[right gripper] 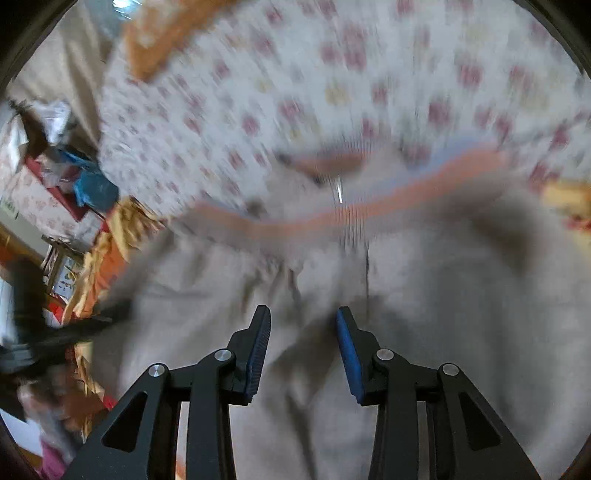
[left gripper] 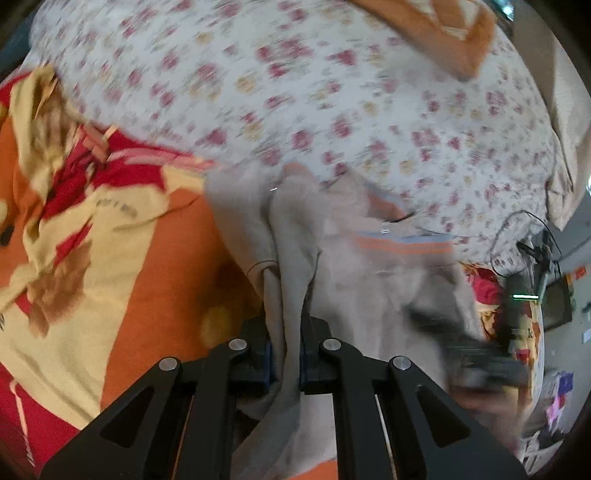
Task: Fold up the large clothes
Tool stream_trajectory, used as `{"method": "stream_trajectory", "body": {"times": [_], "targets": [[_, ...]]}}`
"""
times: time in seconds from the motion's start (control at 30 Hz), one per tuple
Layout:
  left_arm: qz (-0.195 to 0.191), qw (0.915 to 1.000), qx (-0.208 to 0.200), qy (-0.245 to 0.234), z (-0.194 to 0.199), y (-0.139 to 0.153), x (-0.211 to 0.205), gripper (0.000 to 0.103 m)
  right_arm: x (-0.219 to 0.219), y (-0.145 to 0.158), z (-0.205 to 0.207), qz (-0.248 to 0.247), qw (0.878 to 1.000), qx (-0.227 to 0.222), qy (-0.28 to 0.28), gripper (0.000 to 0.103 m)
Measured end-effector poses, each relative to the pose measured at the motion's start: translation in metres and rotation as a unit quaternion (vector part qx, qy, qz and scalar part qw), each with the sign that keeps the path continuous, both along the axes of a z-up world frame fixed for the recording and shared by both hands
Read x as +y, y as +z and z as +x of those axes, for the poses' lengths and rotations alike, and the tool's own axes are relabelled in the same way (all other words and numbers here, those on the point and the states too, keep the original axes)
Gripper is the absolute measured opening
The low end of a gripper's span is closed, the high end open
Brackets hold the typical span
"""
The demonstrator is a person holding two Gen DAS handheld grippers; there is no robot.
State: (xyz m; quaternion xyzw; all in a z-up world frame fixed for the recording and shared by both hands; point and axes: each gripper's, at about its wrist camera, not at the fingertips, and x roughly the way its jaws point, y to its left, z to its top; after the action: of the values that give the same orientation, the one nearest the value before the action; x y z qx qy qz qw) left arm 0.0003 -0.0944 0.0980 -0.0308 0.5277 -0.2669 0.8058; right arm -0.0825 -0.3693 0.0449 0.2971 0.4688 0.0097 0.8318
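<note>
A large beige garment [left gripper: 369,288] with an orange and blue striped band [left gripper: 402,245] lies on a bed. My left gripper [left gripper: 286,354] is shut on a bunched fold of this garment, and the cloth hangs down between its blue pads. In the right wrist view the same beige garment [right gripper: 424,295] fills the lower half, its striped band [right gripper: 369,208] running across. My right gripper [right gripper: 303,325] hovers over the cloth with its jaws apart and nothing pinched between them. The other gripper shows as a dark blur [right gripper: 55,339] at the left edge.
A white floral sheet [left gripper: 314,92] covers the bed beyond the garment. An orange, red and yellow blanket [left gripper: 92,240] lies to the left. An orange cloth [left gripper: 443,33] sits at the far top. Boxes and clutter [right gripper: 55,184] stand off the bed's side.
</note>
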Motion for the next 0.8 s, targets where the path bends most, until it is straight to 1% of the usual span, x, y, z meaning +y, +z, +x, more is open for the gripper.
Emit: {"method": "stream_trajectory", "body": {"times": [0.03,0.07,0.1,0.13,0.17,0.2,0.3,0.33,0.37,0.4,0.43,0.47,0.53,0.57,0.6,0.63,0.67,0.7,0.73,0.8], "targets": [[0.007,0.9998,-0.009,-0.013,-0.004,0.01,-0.012,0.007,-0.001,-0.024,0.008,0.011,1.0,0.027,-0.003,0.035],[0.011,0.9995,-0.016,-0.026,-0.009,0.019,-0.024,0.007,-0.002,-0.026,0.007,0.005,1.0,0.007,-0.012,0.03],[0.013,0.9986,-0.025,-0.045,-0.016,0.031,-0.041,0.007,-0.005,-0.024,0.006,0.008,1.0,0.0,-0.01,0.03],[0.011,0.9977,-0.029,-0.06,-0.021,0.039,-0.054,0.007,-0.007,-0.022,0.004,0.017,1.0,0.004,-0.007,0.03],[0.008,0.9965,-0.033,-0.077,-0.027,0.047,-0.071,0.007,-0.013,-0.018,0.0,0.036,0.999,0.004,-0.007,0.033],[0.003,0.9947,-0.037,-0.096,-0.035,0.055,-0.089,0.007,-0.022,-0.012,-0.009,0.053,0.999,-0.003,-0.009,0.033],[-0.006,0.9892,-0.041,-0.141,-0.056,0.061,-0.138,0.007,-0.054,0.004,-0.038,0.068,0.997,-0.007,-0.028,0.034],[-0.006,0.9869,-0.04,-0.156,-0.065,0.058,-0.156,0.007,-0.066,0.007,-0.047,0.075,0.996,-0.006,-0.041,0.038],[-0.005,0.9852,-0.036,-0.168,-0.072,0.051,-0.172,0.007,-0.084,0.007,-0.061,0.098,0.993,-0.011,-0.061,0.04],[-0.005,0.9841,-0.027,-0.175,-0.079,0.042,-0.186,0.007,-0.098,0.006,-0.072,0.124,0.989,-0.016,-0.076,0.04],[-0.005,0.9831,-0.007,-0.183,-0.084,0.026,-0.201,0.007,-0.115,0.0,-0.084,0.164,0.981,-0.021,-0.1,0.043],[-0.005,0.9821,0.009,-0.188,-0.089,0.013,-0.211,0.007,-0.125,-0.004,-0.092,0.19,0.974,-0.025,-0.12,0.048],[-0.001,0.9788,0.042,-0.201,-0.097,-0.015,-0.226,0.011,-0.143,-0.019,-0.108,0.252,0.954,-0.042,-0.157,0.048],[0.0,0.9779,0.048,-0.203,-0.1,-0.019,-0.228,0.013,-0.151,-0.028,-0.113,0.287,0.941,-0.051,-0.171,0.048],[-0.005,0.9772,0.048,-0.207,-0.102,-0.018,-0.226,0.019,-0.157,-0.037,-0.118,0.321,0.927,-0.059,-0.183,0.048],[-0.019,0.9744,0.047,-0.219,-0.105,-0.01,-0.221,0.034,-0.159,-0.041,-0.121,0.34,0.919,-0.065,-0.189,0.048],[-0.036,0.9705,0.053,-0.232,-0.106,0.0,-0.216,0.042,-0.161,-0.042,-0.122,0.348,0.915,-0.07,-0.191,0.048],[-0.054,0.9671,0.059,-0.242,-0.105,0.012,-0.207,0.053,-0.162,-0.042,-0.122,0.352,0.914,-0.075,-0.189,0.049],[-0.07,0.9657,0.058,-0.243,-0.105,0.028,-0.194,0.06,-0.16,-0.041,-0.122,0.352,0.914,-0.079,-0.185,0.052],[-0.079,0.9685,0.036,-0.233,-0.103,0.053,-0.172,0.063,-0.16,-0.038,-0.123,0.351,0.914,-0.088,-0.184,0.057]]}}
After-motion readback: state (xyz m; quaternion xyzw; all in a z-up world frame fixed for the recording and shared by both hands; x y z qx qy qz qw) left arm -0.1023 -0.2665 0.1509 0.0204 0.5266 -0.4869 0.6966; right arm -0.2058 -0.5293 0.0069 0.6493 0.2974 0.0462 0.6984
